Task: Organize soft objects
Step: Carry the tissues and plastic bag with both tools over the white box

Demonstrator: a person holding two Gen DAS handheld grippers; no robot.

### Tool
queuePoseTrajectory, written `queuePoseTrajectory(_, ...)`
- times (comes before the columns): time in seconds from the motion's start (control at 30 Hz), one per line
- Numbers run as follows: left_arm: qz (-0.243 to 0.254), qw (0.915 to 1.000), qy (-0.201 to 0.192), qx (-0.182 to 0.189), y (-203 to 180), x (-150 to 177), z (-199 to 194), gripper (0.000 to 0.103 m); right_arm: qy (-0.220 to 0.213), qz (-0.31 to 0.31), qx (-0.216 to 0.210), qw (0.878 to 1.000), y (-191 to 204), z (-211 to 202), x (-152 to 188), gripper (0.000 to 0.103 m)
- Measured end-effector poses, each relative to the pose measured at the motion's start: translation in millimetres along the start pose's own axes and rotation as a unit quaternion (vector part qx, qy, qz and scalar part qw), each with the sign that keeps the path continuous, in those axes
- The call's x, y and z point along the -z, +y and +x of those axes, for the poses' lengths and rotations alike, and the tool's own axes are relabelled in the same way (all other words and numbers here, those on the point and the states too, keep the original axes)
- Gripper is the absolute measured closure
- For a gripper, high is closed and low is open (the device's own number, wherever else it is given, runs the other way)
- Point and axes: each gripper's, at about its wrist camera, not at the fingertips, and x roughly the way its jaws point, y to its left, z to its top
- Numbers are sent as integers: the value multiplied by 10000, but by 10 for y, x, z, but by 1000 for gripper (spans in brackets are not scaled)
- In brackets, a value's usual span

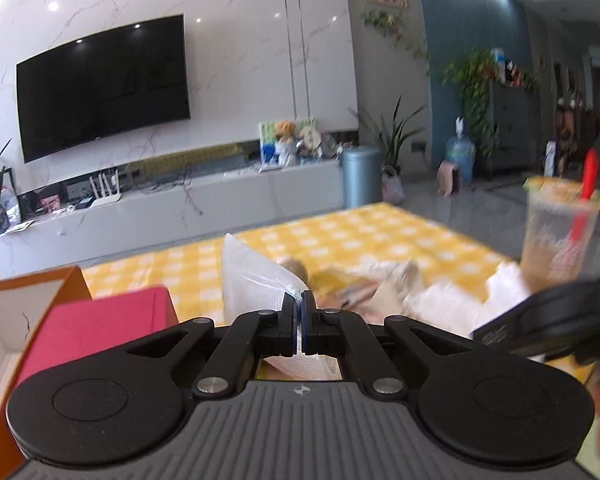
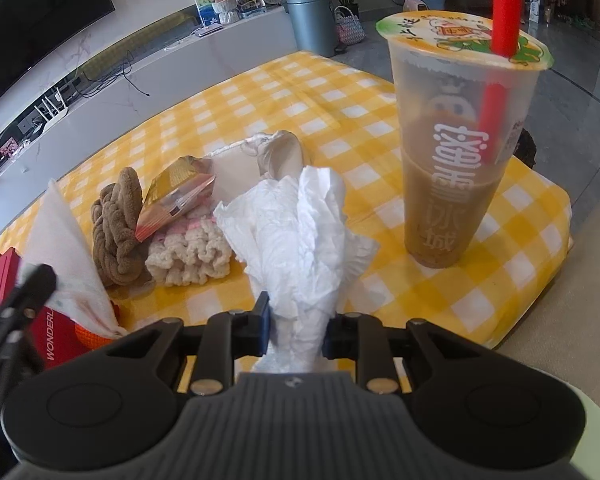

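My left gripper (image 1: 299, 304) is shut on a clear plastic tissue pack (image 1: 252, 280), held above the yellow checked cloth; the pack also shows in the right wrist view (image 2: 66, 236). My right gripper (image 2: 296, 320) is shut on a crumpled white tissue (image 2: 300, 232) that stands up between its fingers. On the cloth (image 2: 260, 92) lie a brown knitted piece (image 2: 118, 236), a cream knitted piece (image 2: 190, 250), a gold snack packet (image 2: 172, 196) and a white cloth bag (image 2: 256, 156).
A tall milk tea cup (image 2: 456, 144) with a red straw stands on the cloth at the right, close to my right gripper. An orange box (image 1: 4, 312) with a pink lid (image 1: 96, 328) sits at the left. A TV wall and cabinet lie behind.
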Motion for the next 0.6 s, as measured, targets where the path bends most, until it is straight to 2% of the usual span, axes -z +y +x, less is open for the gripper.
queuePoseTrajectory(0.13,-94,9996,-220,180,9,-146,-139,101,-69,14,-13,10000,-5,-51,12,81)
queuePoseTrajectory(0.4,-315,9975,-358,513,58,-306,-300,101,-116,64,-115,9998,-36,-107,26,81)
queuePoseTrajectory(0.6,-394,9953,-135,869,91,-357,-343,101,-174,65,-148,9997,-26,-130,25,81)
